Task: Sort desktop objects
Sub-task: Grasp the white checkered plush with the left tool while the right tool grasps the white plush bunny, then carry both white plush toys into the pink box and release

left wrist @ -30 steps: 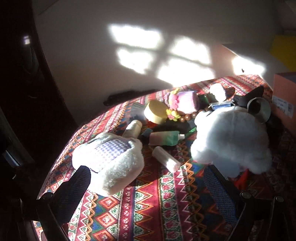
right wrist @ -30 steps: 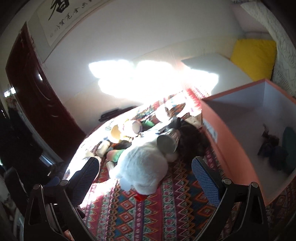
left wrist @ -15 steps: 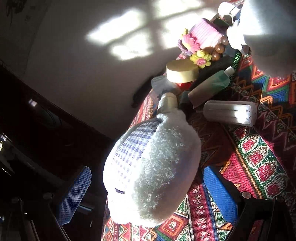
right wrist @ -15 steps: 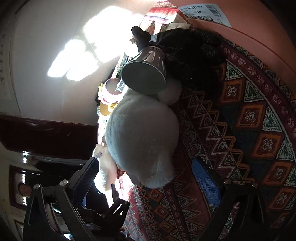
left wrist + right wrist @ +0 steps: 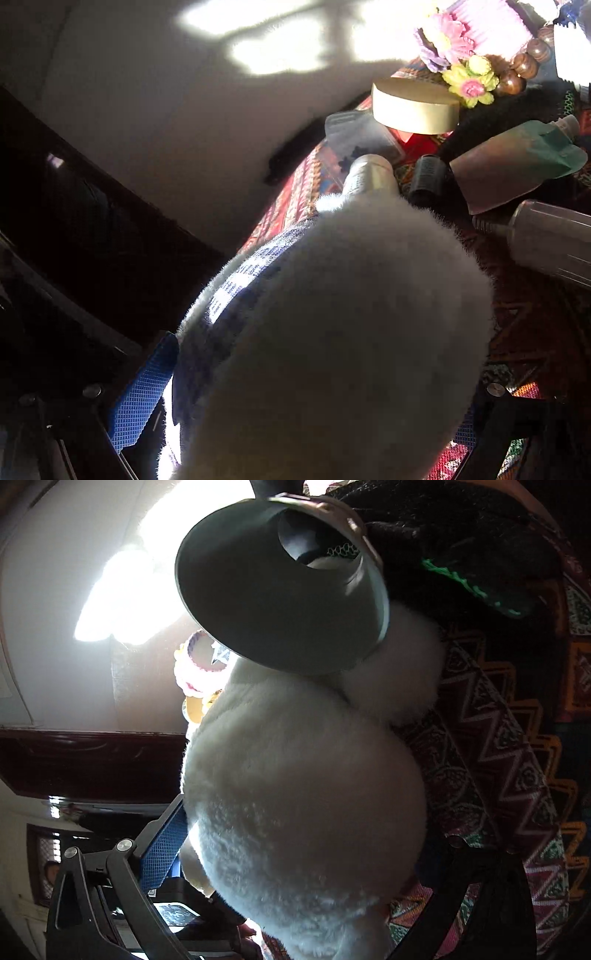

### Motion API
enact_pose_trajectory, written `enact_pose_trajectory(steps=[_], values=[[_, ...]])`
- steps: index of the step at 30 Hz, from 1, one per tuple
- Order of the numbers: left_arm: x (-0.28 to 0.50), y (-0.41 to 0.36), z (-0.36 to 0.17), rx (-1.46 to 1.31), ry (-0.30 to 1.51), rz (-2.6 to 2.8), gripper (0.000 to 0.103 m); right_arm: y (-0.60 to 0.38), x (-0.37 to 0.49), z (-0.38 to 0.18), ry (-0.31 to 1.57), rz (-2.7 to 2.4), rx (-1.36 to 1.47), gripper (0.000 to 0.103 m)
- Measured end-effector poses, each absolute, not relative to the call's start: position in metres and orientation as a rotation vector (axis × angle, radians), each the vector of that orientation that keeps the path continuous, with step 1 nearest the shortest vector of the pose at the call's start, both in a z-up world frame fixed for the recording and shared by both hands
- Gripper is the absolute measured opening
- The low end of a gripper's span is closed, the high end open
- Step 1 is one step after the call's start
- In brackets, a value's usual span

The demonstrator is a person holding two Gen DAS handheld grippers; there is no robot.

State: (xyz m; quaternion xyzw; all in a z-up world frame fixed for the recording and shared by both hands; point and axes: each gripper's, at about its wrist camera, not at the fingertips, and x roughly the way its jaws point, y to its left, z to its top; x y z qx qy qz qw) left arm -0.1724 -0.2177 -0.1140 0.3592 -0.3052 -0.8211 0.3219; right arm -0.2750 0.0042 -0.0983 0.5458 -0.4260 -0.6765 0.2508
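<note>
Plush fills both wrist views. On the left, a fluffy white toy with a blue checked patch (image 5: 332,332) lies on the patterned cloth (image 5: 517,332) of the tabletop and sits right between the fingers of the left tongs (image 5: 295,417); one blue pad (image 5: 142,398) shows at its left flank and the other finger is mostly hidden behind the fur at lower right, so the tongs stand wide around the toy, though I cannot tell whether the pads press it. Beyond the toy lie a silver-capped tube (image 5: 369,177), a small black roller (image 5: 428,177), a green-ended pouch (image 5: 517,170), a clear bottle (image 5: 554,243) on its side, a round cream tin (image 5: 413,105), a pink ribbed ornament with paper flowers (image 5: 476,33) and a string of wooden beads (image 5: 524,66). On the right, a second white plush toy (image 5: 303,805) lies between the fingers of the right tongs (image 5: 306,867), its left blue pad (image 5: 162,845) just beside the fur and the right finger dark at the lower right; contact here is also unclear. A grey metal cone (image 5: 280,590) rests against the upper part of this toy, with a black knitted cloth (image 5: 461,561) behind it.
</note>
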Motion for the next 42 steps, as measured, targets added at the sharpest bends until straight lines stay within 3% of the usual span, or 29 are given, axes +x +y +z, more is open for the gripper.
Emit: enact_pose_trajectory(steps=[3, 7, 14, 27, 42], values=[[-0.177, -0.225, -0.112, 0.958, -0.769, -2.169, 0.098, -0.002, -0.279, -0.095, -1.128, -1.839, 1.483, 0.103], [-0.175, -0.231, -0.098, 0.977, -0.669, -2.209, 0.082, 0.0, -0.277, -0.089, -1.103, -1.829, 1.473, 0.09], [-0.144, -0.228, -0.043, 0.889, -0.439, -2.297, 0.082, 0.006, -0.255, -0.065, -1.091, -1.793, 1.44, 0.085], [-0.044, -0.191, 0.038, 0.641, -0.084, -2.487, 0.082, 0.011, -0.19, 0.046, -0.797, -1.895, 1.145, 0.084], [-0.011, -0.11, 0.062, 0.534, 0.0, -2.692, 0.082, 0.045, -0.101, 0.09, -0.507, -2.141, 0.913, 0.085]])
